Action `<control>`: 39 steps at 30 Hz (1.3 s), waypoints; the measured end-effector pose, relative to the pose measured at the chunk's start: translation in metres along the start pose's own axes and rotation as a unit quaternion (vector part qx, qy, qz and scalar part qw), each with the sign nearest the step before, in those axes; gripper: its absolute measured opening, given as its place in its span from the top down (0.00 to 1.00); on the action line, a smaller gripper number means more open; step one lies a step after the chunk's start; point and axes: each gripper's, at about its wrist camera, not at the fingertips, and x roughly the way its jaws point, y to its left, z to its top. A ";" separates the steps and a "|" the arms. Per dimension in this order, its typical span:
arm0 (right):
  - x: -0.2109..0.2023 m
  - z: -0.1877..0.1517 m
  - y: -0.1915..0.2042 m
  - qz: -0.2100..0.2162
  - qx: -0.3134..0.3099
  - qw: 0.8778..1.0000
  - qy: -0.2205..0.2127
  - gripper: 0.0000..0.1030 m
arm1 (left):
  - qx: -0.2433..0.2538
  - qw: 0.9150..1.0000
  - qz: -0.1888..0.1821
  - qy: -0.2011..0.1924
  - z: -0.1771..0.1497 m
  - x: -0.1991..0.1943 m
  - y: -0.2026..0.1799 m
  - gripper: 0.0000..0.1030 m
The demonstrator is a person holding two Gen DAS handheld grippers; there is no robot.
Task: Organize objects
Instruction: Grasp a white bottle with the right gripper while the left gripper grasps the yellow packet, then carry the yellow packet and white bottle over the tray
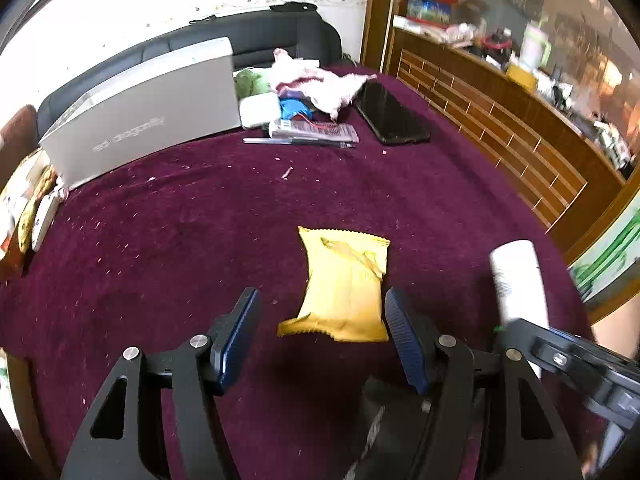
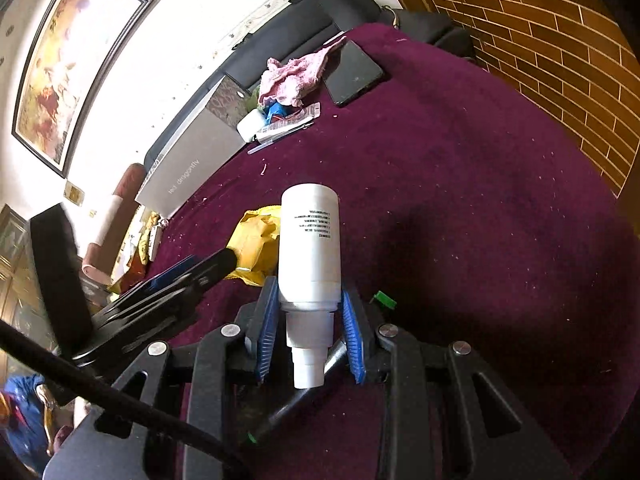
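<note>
A yellow snack packet (image 1: 344, 288) lies on the purple tablecloth (image 1: 180, 240). My left gripper (image 1: 322, 292) hangs over it, open. The right pad overlaps the packet's right edge, and the left pad stands clear of it. My right gripper (image 2: 309, 286) is shut on a white bottle (image 2: 310, 240). It grips the bottle's lower body, with the cap end pointing back at the camera. In the left wrist view that bottle (image 1: 516, 276) sticks up at the right, beside the packet. The right wrist view shows the packet (image 2: 256, 240) just left of the bottle, at the tip of the left gripper's fingers (image 2: 224, 260).
At the far side of the table are a grey shoe box (image 1: 140, 116), a pink cloth (image 1: 320, 84), a black phone (image 1: 390, 114), a pen (image 1: 296, 142) and small packets. A black sofa (image 1: 260, 36) stands behind them. A wooden cabinet (image 1: 500, 128) runs along the right.
</note>
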 end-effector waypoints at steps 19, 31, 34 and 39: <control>0.004 -0.007 -0.003 0.001 -0.009 1.000 0.003 0.74 | 0.035 0.999 0.028 0.011 -0.011 0.009 -0.012 0.62; -0.002 -0.031 0.053 0.000 -0.092 0.996 -0.005 0.74 | -0.037 0.994 0.076 -0.064 -0.119 -0.154 0.079 0.62; -0.009 -0.046 0.090 0.021 -0.119 0.993 0.009 0.74 | -0.065 0.990 0.106 -0.072 -0.151 -0.191 0.113 0.62; -0.015 -0.089 0.173 0.074 -0.181 0.980 0.043 0.73 | -0.130 0.977 0.151 -0.072 -0.203 -0.228 0.174 0.62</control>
